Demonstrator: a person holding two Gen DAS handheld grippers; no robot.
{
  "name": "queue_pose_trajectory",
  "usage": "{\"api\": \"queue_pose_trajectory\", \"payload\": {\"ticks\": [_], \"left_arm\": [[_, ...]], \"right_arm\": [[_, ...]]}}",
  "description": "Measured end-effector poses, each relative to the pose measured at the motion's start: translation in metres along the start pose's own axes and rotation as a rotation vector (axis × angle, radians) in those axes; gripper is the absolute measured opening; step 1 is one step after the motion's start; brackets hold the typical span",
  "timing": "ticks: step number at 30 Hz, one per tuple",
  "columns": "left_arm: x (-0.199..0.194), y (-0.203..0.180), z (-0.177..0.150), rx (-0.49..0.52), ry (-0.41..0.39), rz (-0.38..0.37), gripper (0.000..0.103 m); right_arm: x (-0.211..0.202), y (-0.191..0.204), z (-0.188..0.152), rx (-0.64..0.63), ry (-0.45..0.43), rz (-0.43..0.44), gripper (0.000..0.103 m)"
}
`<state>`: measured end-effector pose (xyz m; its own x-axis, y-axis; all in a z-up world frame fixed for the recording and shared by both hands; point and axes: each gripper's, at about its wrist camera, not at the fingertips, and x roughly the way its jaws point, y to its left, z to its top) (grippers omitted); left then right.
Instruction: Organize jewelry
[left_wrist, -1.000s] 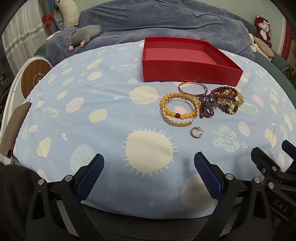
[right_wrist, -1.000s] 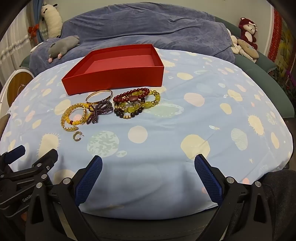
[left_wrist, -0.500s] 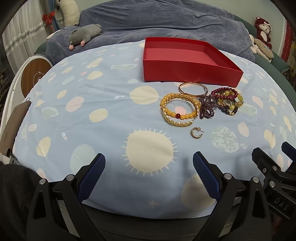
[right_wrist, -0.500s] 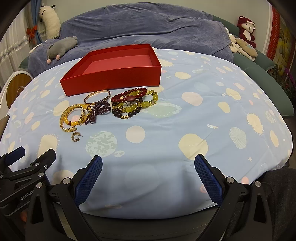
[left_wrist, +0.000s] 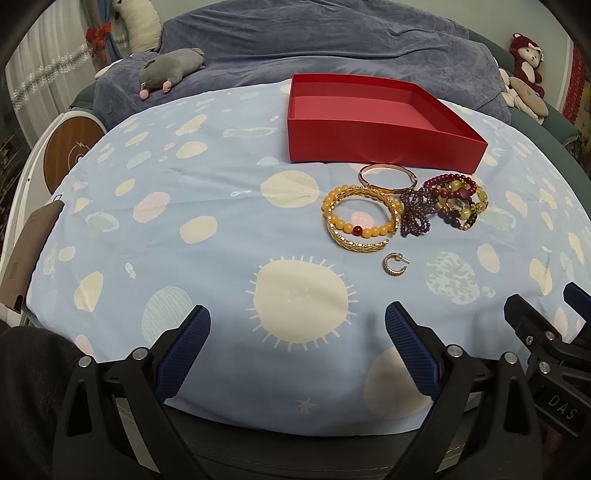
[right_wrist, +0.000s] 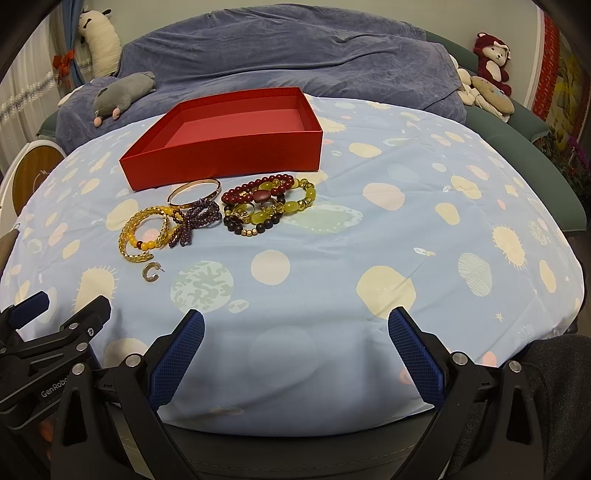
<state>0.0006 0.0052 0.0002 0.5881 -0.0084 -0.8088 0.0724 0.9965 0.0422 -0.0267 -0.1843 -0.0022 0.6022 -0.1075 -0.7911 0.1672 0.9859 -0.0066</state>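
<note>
red cardboard is seen just behind the jewelry pile — the box sits empty on the spotted sheet. both the left gripper and right gripper are held spread wide, nothing grasped. tangled bead strands could be dragged out together — the small earring is easily lost in soft fabric.

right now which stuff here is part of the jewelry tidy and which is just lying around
For the job: red box, rose-gold bangle, yellow bead bracelet, purple bead strand, mixed bead bracelets, hoop earring.

Lying about: grey plush, red monkey plush.
</note>
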Motion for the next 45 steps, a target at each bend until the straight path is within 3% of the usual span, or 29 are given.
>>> {"api": "queue_pose_trajectory", "payload": {"ticks": [45], "left_arm": [[-0.0003,-0.0002,0.0,0.002,0.001,0.002,0.091]], "right_arm": [[0.0027,0.0023,0.0004,-0.004,0.002,-0.005,0.096]]}}
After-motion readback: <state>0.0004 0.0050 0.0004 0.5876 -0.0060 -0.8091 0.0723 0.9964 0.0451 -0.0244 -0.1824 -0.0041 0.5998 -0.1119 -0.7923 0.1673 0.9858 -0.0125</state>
